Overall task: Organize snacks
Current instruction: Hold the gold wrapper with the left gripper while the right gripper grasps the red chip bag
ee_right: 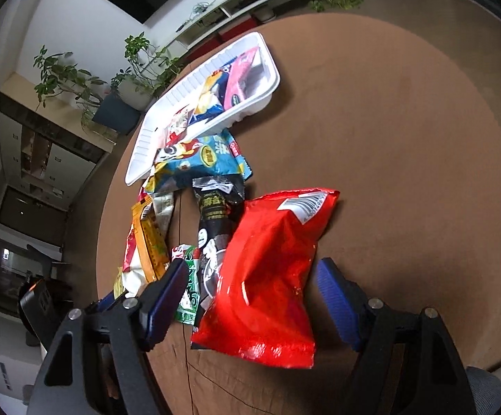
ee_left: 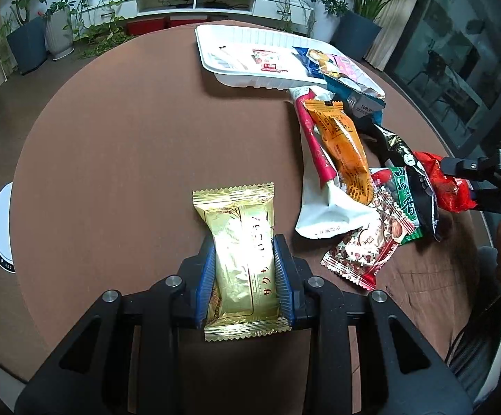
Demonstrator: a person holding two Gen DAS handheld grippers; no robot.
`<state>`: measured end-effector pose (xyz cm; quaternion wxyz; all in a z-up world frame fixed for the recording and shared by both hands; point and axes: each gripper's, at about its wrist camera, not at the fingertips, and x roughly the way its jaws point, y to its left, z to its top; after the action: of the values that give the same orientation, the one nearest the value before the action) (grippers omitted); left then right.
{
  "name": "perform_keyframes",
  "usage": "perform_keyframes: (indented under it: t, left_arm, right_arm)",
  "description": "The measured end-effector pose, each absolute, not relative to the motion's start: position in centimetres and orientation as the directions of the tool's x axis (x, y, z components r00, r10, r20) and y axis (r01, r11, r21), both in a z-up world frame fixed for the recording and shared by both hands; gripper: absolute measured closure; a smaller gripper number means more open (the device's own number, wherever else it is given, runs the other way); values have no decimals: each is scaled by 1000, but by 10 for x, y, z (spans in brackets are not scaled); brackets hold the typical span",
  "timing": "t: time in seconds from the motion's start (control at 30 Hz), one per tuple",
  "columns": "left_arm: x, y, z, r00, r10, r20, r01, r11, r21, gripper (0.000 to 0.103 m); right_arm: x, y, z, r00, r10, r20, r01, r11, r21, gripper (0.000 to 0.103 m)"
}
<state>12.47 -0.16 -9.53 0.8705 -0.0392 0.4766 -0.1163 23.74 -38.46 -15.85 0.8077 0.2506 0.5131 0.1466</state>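
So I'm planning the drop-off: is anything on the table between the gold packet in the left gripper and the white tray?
Nothing visible. The left gripper holds the gold packet over bare table up to the white tray. The snack pile lies off to the right.

A round brown table (ee_left: 119,145) bears a white tray (ee_left: 216,65) — beside it, scattered snack packets (ee_left: 347,159).
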Motion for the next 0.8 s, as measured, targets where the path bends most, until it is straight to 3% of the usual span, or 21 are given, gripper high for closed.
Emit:
perform_keyframes:
  t: [0.23, 0.8]
  left_arm:
    - [125, -2, -95, 520, -240, -820, 166, 970, -179, 73]
    - [127, -2, -95, 521, -251, -816, 168, 967, -191, 73]
  right_arm:
    - [239, -388, -168, 408, 517, -753, 38, 814, 579, 43]
    - [237, -404, -177, 437, 562, -702, 53, 763, 644, 58]
